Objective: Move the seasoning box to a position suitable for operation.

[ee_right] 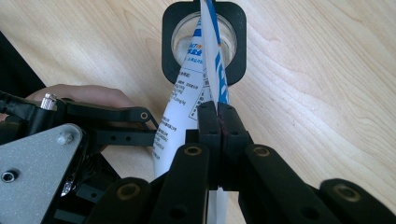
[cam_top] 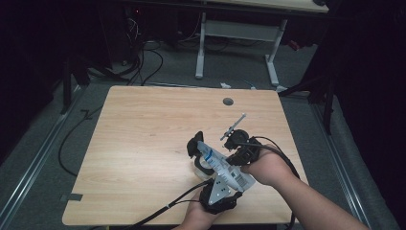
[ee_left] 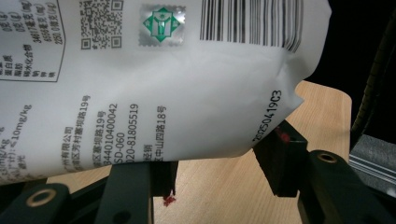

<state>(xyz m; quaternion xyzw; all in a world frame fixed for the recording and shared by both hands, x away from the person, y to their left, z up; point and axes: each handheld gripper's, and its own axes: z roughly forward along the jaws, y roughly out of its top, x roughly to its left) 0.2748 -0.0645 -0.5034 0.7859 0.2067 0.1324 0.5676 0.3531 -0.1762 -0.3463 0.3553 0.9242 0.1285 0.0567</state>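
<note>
Both forearms are bare, no sleeves. Each hand carries a black two-jaw gripper: the left gripper (cam_top: 197, 143) has a speckled grey three-cornered plate (cam_top: 221, 187) on top, fixed with silver screws, and black cables trailing off. The right gripper (ee_right: 218, 122) has thick black link arms with brass-ringed pivot holes. Red smudges mark the left gripper's jaw tips

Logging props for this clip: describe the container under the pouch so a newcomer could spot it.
On the wooden table, near its front right part, both grippers hold a white printed pouch tilted downward. Under its lower end sits a clear round jar in a black square holder. It is the only container on the tabletop.
</note>
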